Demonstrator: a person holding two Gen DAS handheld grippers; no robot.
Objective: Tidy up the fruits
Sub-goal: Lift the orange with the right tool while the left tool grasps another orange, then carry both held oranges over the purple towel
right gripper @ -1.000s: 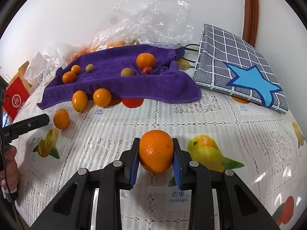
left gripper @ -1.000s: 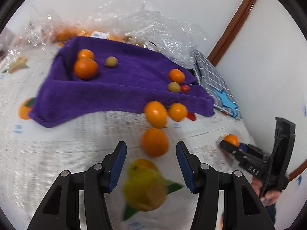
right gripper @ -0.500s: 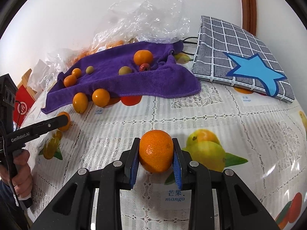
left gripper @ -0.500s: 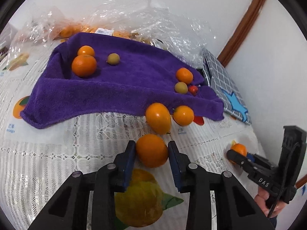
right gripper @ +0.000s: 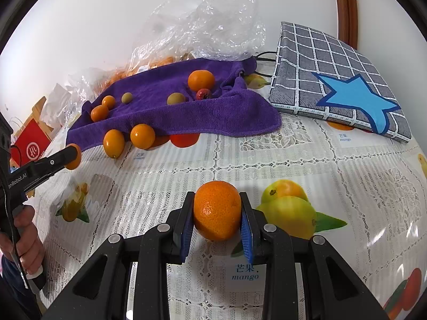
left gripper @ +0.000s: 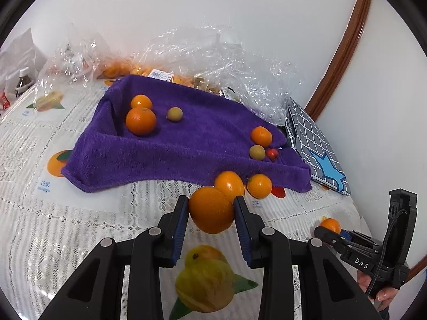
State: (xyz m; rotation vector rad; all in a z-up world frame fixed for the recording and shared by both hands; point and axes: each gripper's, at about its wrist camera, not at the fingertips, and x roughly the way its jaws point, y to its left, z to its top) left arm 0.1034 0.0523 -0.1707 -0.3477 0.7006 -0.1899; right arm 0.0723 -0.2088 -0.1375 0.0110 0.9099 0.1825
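My left gripper (left gripper: 210, 202) is shut on a smooth orange (left gripper: 210, 210), low over the tablecloth in front of the purple towel (left gripper: 165, 144). My right gripper (right gripper: 216, 197) is shut on a dimpled orange (right gripper: 217, 214) above a printed lemon picture. Several oranges and small greenish fruits lie on the purple towel (right gripper: 213, 112), among them a big orange (left gripper: 140, 120) at its left. Two loose oranges (left gripper: 259, 186) sit at its front edge. In the right wrist view, the left gripper (right gripper: 72, 156) shows at the far left with its orange.
Crumpled clear plastic bags (right gripper: 202, 32) with more fruit lie behind the towel by the wall. A grey checked cushion (right gripper: 341, 88) with a blue star is at the right. A red box (right gripper: 30, 144) and a bottle (left gripper: 22, 81) stand far left.
My left gripper moved forward around the smooth orange and shut on it, then tipped up slightly with it. The right gripper kept its orange and stayed in place.
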